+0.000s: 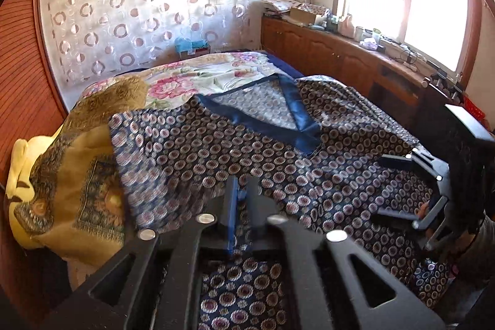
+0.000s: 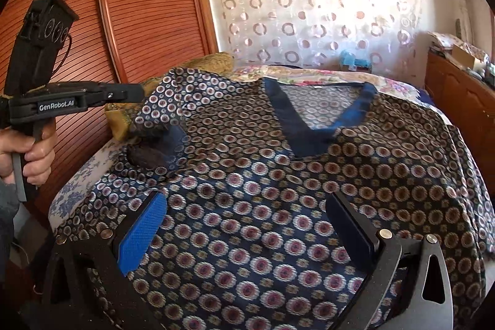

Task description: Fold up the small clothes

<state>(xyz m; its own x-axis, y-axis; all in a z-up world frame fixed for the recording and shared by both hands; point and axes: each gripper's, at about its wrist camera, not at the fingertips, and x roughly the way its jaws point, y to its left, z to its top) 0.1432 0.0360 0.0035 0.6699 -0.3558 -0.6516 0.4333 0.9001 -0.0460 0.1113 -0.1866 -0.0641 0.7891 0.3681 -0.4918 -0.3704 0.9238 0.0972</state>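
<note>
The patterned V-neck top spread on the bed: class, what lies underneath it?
Under the patterned top, a floral quilt shows beyond the collar and a blue-flowered sheet at the bed's edge. The mustard blanket runs under one sleeve. Anything beneath the middle is covered.

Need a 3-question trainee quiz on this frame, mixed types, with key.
1. True or false: the right gripper is open above the patterned shirt.
2. The left gripper is shut on: A) the shirt's sleeve, B) the yellow blanket, C) nothing.
3. Fill in: the shirt's V-neck collar is ____ in colour.

Key: 1 true; 2 A; 3 blue.
</note>
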